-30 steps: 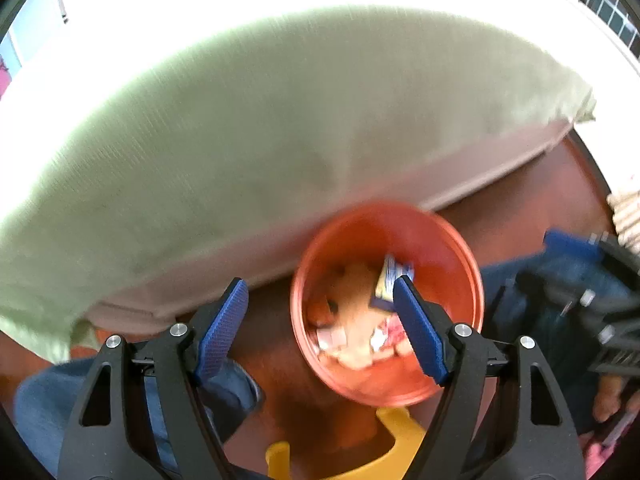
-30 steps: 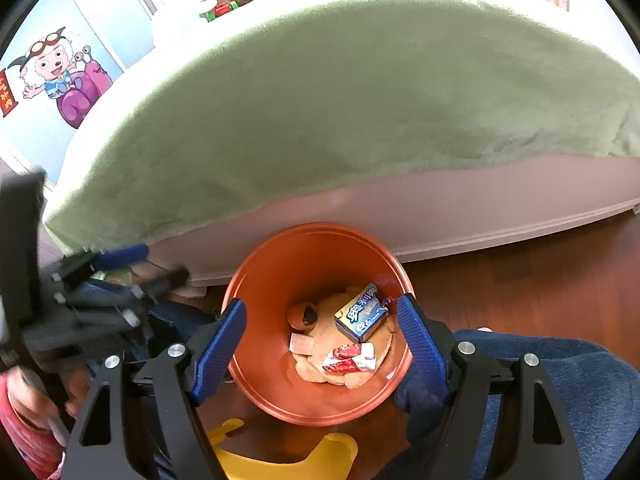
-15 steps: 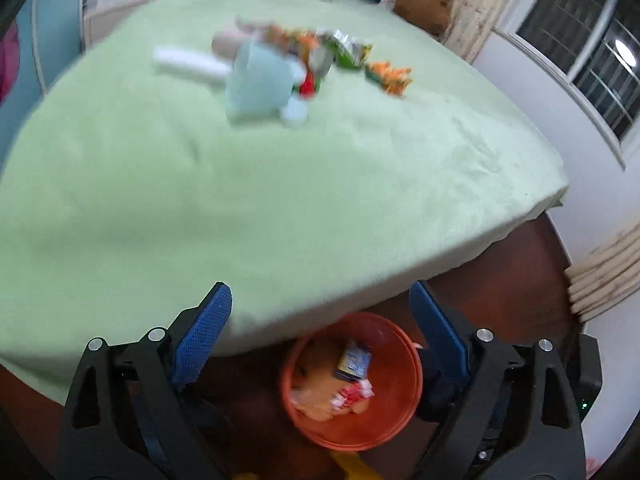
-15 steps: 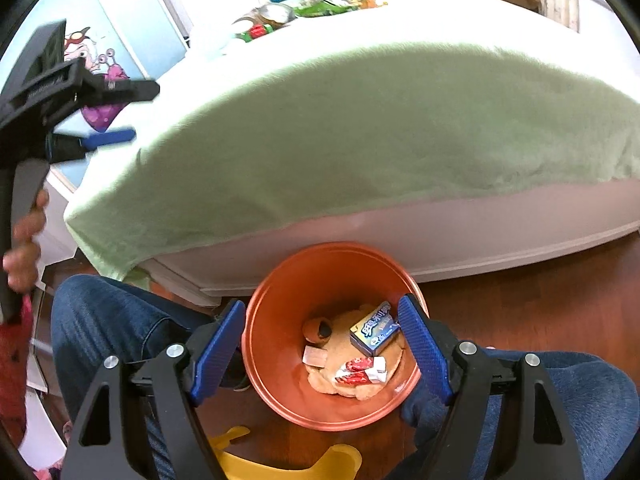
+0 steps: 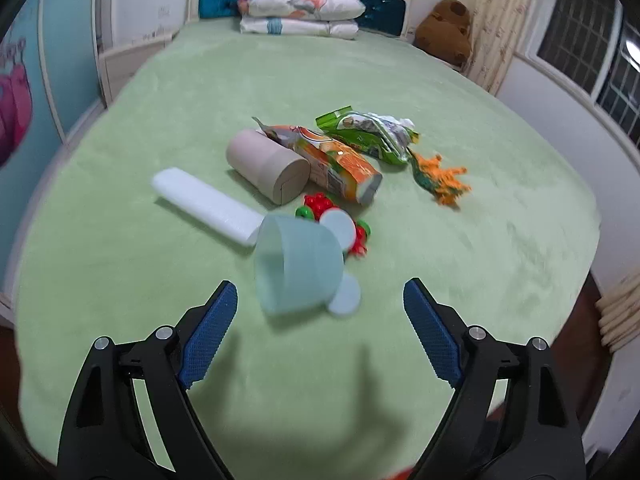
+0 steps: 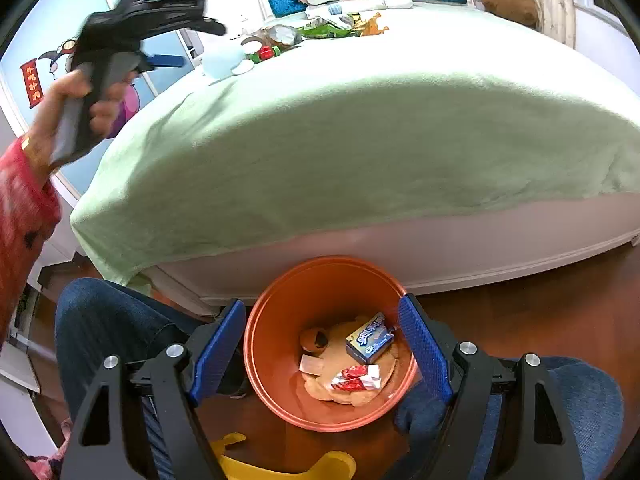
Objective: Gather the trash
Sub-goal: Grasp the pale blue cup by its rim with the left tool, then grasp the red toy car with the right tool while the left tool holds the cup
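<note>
Left wrist view: left hand-held gripper [image 5: 316, 328] above the green bed [image 5: 500, 240], jaws spread wide after just narrowing a little, nothing between the blue pads [image 5: 210, 332]. Trash clustered mid-bed — pale blue cup [image 5: 298, 266] on its side nearest the gripper, white foam block [image 5: 206, 204] touching its far left edge, cardboard tube [image 5: 268, 166] behind, orange carton [image 5: 340, 164] leaning beside the tube, green wrapper [image 5: 368, 132] and orange scrap [image 5: 444, 178] further right. Red-and-green toy [image 5: 320, 204] partly hidden behind the cup. Stacked pillows [image 5: 300, 8] at the headboard.

Right wrist view: right hand-held gripper [image 6: 322, 348] spread and empty, hovering over the orange bin [image 6: 272, 344] on the floor at the bed's foot — unseen from the left wrist. Inside the bin: blue box [image 6: 370, 338], red-and-white wrapper [image 6: 356, 376]. Person's left hand [image 6: 76, 100] with its gripper raised at upper left; same bed litter visible only small and distant.
</note>
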Demonstrator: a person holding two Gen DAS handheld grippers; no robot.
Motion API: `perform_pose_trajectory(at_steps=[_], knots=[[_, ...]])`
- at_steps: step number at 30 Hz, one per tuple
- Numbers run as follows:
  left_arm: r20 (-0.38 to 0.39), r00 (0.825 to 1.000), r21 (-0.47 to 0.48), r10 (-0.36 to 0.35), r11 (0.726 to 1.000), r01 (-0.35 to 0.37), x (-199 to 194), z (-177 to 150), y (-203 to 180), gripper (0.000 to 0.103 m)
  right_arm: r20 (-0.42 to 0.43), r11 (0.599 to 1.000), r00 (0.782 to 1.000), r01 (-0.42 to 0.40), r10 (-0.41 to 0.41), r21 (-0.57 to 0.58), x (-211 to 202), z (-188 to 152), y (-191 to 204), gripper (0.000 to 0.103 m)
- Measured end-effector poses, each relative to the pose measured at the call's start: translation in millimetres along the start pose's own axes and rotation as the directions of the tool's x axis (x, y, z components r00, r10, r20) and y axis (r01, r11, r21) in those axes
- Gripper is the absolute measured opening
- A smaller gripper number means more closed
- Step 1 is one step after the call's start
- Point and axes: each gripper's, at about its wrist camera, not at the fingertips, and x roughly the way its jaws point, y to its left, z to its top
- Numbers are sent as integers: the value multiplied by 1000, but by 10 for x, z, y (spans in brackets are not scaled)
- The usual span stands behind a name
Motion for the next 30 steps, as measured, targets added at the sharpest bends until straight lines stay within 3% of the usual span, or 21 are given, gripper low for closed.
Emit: perform_pose_trajectory(at_steps=[2,4,9,12,20,25,30], knots=[[-30,999,-13,14,1000,-14,133,74,39,69,-3,1000,1000,3,-3,1,-1,-2,-6,77],[-73,997,-48,-21,999,17,254,115,70,40,-5,1000,1000,6,-6,5,0,6,-17,77],[-61,997,-55,-49,997,45,232,73,40,11,-5,1000,1000,7,-7,8,6,20,-27,77],[-50,997,-42,-59,997,57,137,53,-20,8,0,1000,1000,9,-9,-3,-4,23,1,77],[78,990,6,-115,993,115,-486,-159,-21,8,55,998,998,14,-10,-65,-133,170,126,77],[145,988,51,-47,998,40,-984,-579,87,8,139,991,990,-16,35,-131,-257,583,322,77],[169,985,40,-28,999,21,-1284,-964,217,8,189,975,979,-33,75,-220,-73,1363,610,77]])
